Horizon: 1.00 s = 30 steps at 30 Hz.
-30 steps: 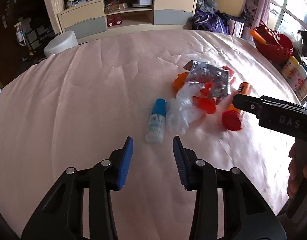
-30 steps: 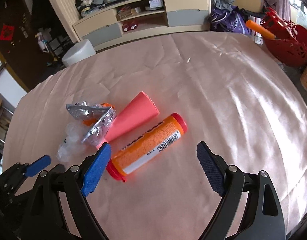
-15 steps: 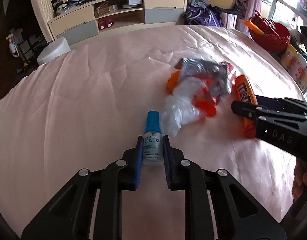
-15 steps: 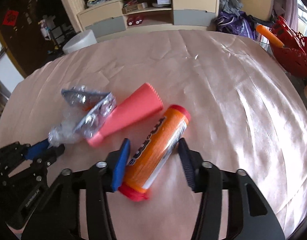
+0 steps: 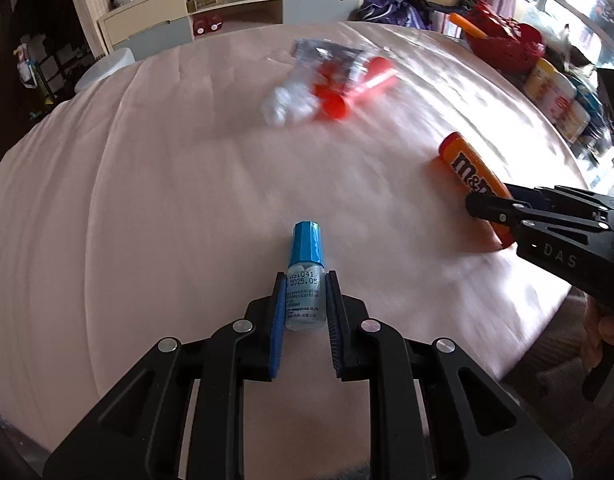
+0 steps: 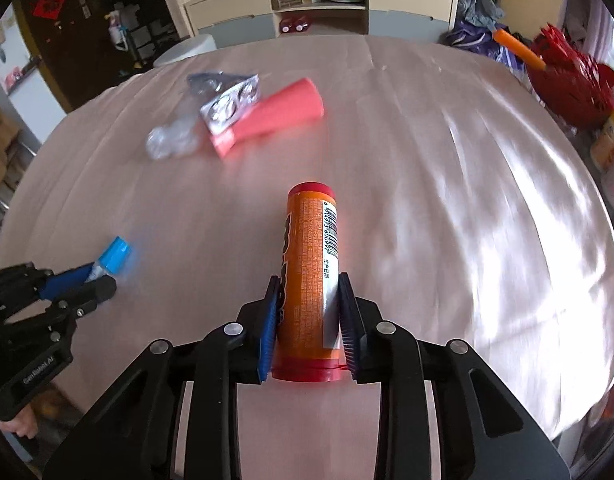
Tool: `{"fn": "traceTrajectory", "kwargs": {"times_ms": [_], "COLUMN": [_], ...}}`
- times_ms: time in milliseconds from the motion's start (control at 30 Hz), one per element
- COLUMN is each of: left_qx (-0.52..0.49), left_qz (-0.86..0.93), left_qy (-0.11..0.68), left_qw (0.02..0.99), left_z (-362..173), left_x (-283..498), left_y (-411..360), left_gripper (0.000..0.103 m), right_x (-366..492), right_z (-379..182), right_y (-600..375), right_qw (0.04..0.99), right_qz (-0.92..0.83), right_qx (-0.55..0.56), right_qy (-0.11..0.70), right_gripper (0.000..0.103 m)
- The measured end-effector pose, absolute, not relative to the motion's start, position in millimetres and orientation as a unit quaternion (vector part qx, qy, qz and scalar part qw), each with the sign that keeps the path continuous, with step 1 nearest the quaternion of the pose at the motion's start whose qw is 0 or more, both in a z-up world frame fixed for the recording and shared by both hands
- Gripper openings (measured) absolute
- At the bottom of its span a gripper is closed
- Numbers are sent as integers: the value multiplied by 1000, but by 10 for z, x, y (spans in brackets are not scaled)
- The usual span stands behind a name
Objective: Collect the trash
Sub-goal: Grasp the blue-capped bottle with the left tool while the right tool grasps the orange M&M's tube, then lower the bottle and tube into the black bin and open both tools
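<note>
My left tongs (image 5: 305,300) are closed on a small clear bottle (image 5: 304,280) with a blue cap, the blue pads pressing its printed label from both sides and the cap pointing forward past the tips. My right tongs (image 6: 309,312) grip an orange candy tube (image 6: 311,280) with red end caps, clamped near its rear end so that most of the tube sticks out ahead with its barcode facing up. Both pieces sit above the pink cloth on the table (image 5: 147,184). Farther out on the cloth I see the remaining heap: a pink-red cone (image 6: 281,116), a crumpled silver foil wrapper (image 6: 227,98) lying partly over its narrow end, and a wad of clear plastic (image 6: 171,142) just beside them; motion blur softens their edges. Beyond the far table edge stands a low cabinet (image 6: 323,6) with open shelves, and a red basket (image 6: 575,88) sits off to the right.
</note>
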<state>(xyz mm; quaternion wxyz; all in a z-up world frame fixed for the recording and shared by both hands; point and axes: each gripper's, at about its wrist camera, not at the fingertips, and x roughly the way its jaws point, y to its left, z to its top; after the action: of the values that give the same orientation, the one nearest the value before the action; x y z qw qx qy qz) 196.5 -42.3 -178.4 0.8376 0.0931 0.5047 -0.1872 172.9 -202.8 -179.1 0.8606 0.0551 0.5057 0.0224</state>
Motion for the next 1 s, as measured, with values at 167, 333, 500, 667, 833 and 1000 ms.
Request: {"fn": "traceTrajectory", "kwargs": {"times_ms": [167,333,500,667,833,1000], "left_qx": [96,83,78,59,42,38], "left_qz": [-195,-207,-216,-211,-214,-213], "left_qy": [487,478,487,499,521,539], "left_qw": [846,850,843,838,825,814], "left_z": [-1633,-1570,-1664,-1805,-2006,-2203], "left_x": [1441,983,594,290,130,-4], "left_y": [-460,-527,-568,-554,-546,-569], "left_gripper": [18,18,18,18,18,18], "right_x": [1237,869,489,230,85,-22], "right_z": [-1652,-1524,-1455,-1499,-1738,-1999], "right_y": [-2119,-2135,-2075,-2014,-1920,-1864], "right_qw": [869,876,879,877,862,846], "right_qz": [23,28,44,57,72,77], "right_qx": [61,48,49,56,58,74], "right_qy": [490,479,472,473,499,523], "right_gripper": [29,29,29,29,29,29]}}
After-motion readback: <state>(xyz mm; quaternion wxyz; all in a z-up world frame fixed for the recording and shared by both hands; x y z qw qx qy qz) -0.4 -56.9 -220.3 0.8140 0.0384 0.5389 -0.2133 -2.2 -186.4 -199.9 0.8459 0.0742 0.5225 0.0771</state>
